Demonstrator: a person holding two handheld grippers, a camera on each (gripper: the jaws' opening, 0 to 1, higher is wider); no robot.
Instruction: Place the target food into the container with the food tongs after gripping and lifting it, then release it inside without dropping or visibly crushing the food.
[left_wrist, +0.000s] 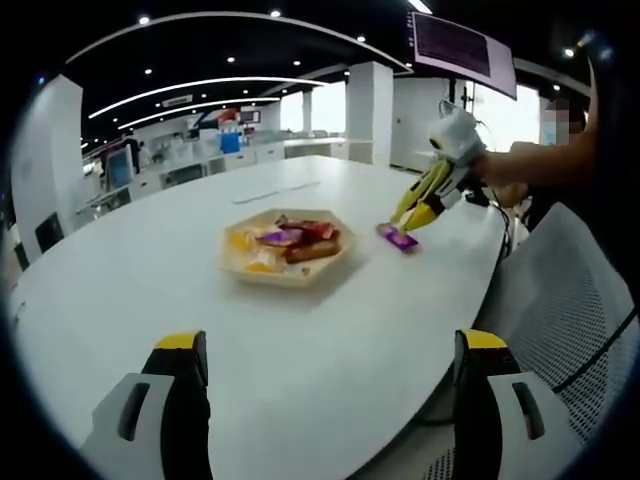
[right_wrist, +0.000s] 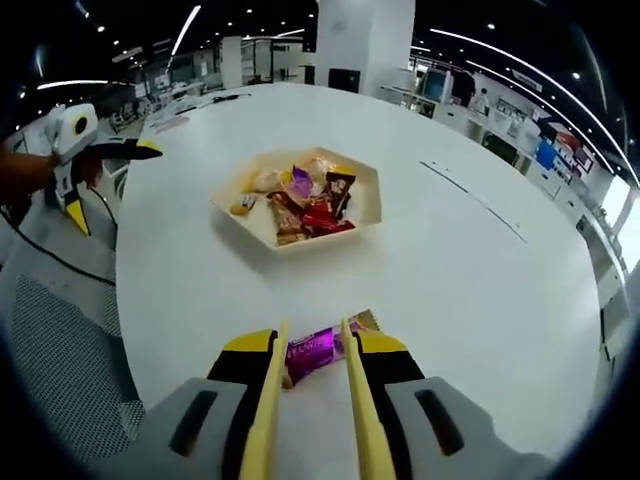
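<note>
Right gripper (right_wrist: 312, 372) sets yellow tongs (right_wrist: 268, 420) astride the purple-wrapped snack (right_wrist: 318, 350) lying on the counter (right_wrist: 480, 290), near the tray (right_wrist: 300, 205) (already holding sweets), for gripping; left gripper (left_wrist: 330, 395) fingers spread, idle.

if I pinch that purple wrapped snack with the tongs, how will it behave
The purple wrapped snack lies flat between the tongs, so rolling seems unlikely. Its glossy wrapper may slip. It looks small, probably light; whether it crushes I cannot tell.
</note>
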